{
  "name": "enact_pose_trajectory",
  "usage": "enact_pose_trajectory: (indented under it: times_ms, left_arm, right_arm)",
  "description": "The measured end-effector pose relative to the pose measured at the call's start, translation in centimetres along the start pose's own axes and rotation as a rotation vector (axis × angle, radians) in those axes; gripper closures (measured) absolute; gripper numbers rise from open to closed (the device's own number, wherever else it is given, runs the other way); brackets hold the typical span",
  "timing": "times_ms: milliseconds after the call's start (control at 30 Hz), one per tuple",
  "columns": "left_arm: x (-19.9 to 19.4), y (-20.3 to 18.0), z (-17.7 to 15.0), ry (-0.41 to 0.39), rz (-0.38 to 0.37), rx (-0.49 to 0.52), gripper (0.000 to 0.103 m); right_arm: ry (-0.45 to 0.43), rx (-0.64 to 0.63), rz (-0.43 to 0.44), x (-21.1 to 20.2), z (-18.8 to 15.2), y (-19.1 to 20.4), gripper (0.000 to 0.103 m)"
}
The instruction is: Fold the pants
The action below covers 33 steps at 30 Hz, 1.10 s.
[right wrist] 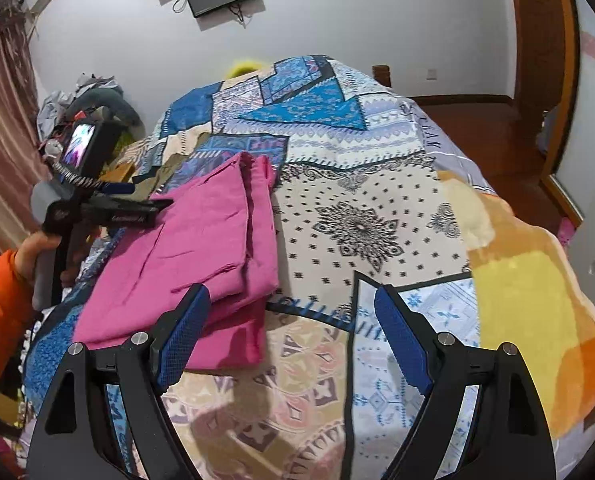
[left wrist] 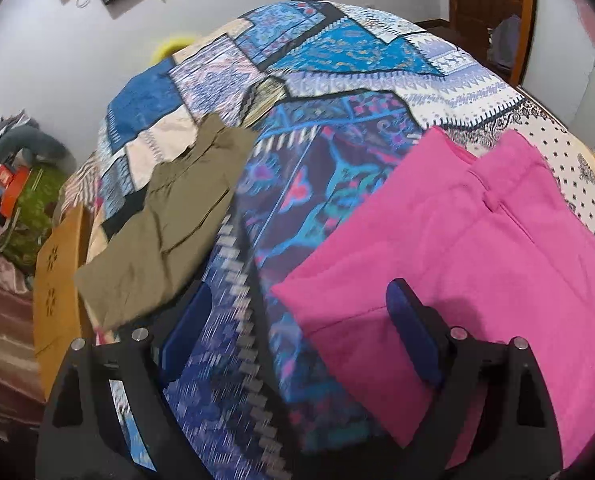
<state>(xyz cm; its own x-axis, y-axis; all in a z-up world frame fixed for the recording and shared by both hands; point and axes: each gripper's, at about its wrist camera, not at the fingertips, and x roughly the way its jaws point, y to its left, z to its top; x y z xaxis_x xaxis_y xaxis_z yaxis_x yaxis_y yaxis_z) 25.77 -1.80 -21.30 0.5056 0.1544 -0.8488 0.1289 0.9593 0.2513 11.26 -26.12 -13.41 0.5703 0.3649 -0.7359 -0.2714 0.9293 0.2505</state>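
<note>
On the patchwork bedspread (right wrist: 377, 184) lie folded pink pants (left wrist: 477, 248), olive pants (left wrist: 165, 224) beside them; left claw (left wrist: 301, 328) and right claw (right wrist: 293, 336) hover spread apart, gripping nothing.

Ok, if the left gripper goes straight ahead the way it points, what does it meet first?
Probably the bedspread: the left gripper is open, with bare patterned cover between its fingers. The pink pants lie just right of that line and the olive pants left. Depth is unclear.
</note>
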Motion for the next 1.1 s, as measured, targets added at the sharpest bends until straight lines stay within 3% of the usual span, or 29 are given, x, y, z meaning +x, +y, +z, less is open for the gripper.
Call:
enact_pose_trajectory:
  times_ms: [333,633,833,933,1033,1100]
  left_arm:
    - [-4.2,2.6,-7.2,0.000,0.027,-0.063,0.013]
    - [-5.8,4.2,-10.8,0.046,-0.105,-0.221,0.013]
    - [-7.3,3.0,-11.5,0.024,-0.169,-0.211,0.014]
    - [-8.2,2.5,-11.2,-0.005,-0.122,-0.176,0.018]
    - [-8.5,2.0,-11.2,-0.022,-0.058,-0.136,0.025]
    - [-8.2,2.1,-11.6,-0.019,-0.064,-0.135,0.025]
  right_arm:
    - [0.012,-0.054,0.044,0.3,0.1,2.3,0.020]
    - [0.050,-0.063,0.101,1.6,-0.7,4.2,0.020]
    - [0.069,-0.062,0.144,2.6,-1.0,4.9,0.022]
    - [0.084,-0.063,0.146,3.1,-1.2,4.7,0.036]
    - [0.100,-0.057,0.161,3.4,-1.4,4.4,0.041]
    - [0.098,-0.064,0.168,3.3,-1.6,4.3,0.041]
